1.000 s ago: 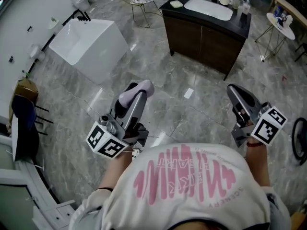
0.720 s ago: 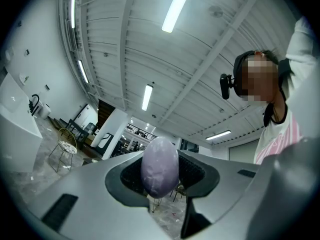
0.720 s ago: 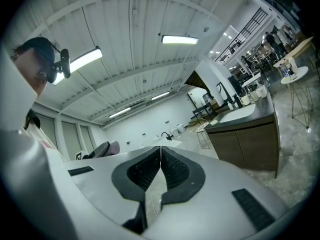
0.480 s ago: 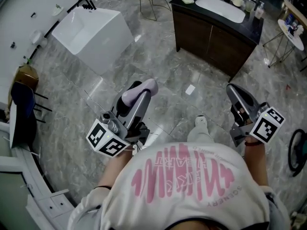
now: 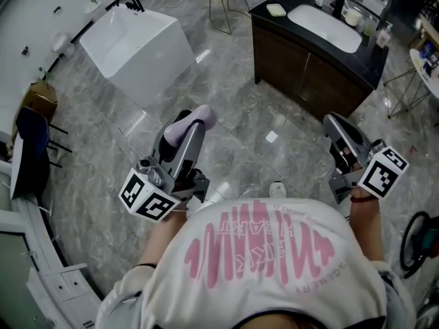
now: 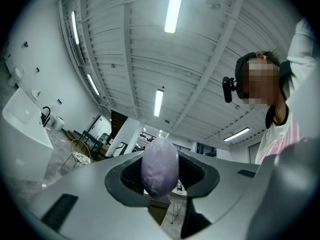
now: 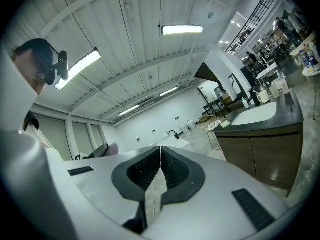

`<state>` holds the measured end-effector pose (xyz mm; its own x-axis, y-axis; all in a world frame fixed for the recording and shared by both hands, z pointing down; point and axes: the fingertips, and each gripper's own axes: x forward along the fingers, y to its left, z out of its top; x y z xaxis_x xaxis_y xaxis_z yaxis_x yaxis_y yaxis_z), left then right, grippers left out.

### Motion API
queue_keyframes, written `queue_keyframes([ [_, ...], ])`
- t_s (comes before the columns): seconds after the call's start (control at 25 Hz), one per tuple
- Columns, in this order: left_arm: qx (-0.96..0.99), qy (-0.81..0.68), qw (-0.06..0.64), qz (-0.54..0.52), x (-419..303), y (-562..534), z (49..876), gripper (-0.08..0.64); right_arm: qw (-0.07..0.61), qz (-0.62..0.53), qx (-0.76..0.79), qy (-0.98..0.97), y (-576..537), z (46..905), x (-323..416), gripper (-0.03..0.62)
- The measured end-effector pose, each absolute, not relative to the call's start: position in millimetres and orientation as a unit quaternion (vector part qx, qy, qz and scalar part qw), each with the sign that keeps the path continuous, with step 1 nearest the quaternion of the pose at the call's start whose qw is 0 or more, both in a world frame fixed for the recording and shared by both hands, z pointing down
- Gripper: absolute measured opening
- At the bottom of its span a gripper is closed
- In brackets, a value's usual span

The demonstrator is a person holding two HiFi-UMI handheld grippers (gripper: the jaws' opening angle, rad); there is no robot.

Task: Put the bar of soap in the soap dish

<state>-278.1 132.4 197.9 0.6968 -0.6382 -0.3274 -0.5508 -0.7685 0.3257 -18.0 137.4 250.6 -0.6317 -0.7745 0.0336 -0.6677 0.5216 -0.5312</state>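
Marble floor lay between the person and the dark surface [image 5: 365, 57], where a pale dish [image 5: 276, 9] sat. Well short of it, the left hand-held gripper [image 5: 195, 120] clamped the soap [image 6: 160, 166]. The right hand-held gripper [image 7: 160, 156] was closed, empty. Carrying step, apparently; next came reaching over the dish.

Pink print runs across the person's white cotton T-shirt [image 5: 274, 297], upside down as the head view sees it. Among the tall pink brush strokes, a line of outlined capitals seems to read "HEART"; the smaller letters round it are too fine to read. Toward the shirt's lower right, a small curved line seems to read "SCENERY". Left of the shirt, the left gripper [image 5: 186, 125] carries a white cube [image 5: 146, 201] faced with black square code markers. Right of the shirt, the right gripper [image 5: 335, 124] carries a second white cube [image 5: 382, 172] with the same kind of markers.
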Motion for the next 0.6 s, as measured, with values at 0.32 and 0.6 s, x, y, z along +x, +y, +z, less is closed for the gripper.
queue_keyframes([
  [0.32, 0.908, -0.333, 0.098, -0.235, -219, 71, 190, 0.161, 0.087, -0.232, -0.415, 0.875, 69, 233, 44, 0.017],
  [0.6, 0.91, -0.331, 0.1, -0.227, -171, 31, 190, 0.161, 0.093, -0.243, -0.421, 0.869, 32, 243, 92, 0.017],
])
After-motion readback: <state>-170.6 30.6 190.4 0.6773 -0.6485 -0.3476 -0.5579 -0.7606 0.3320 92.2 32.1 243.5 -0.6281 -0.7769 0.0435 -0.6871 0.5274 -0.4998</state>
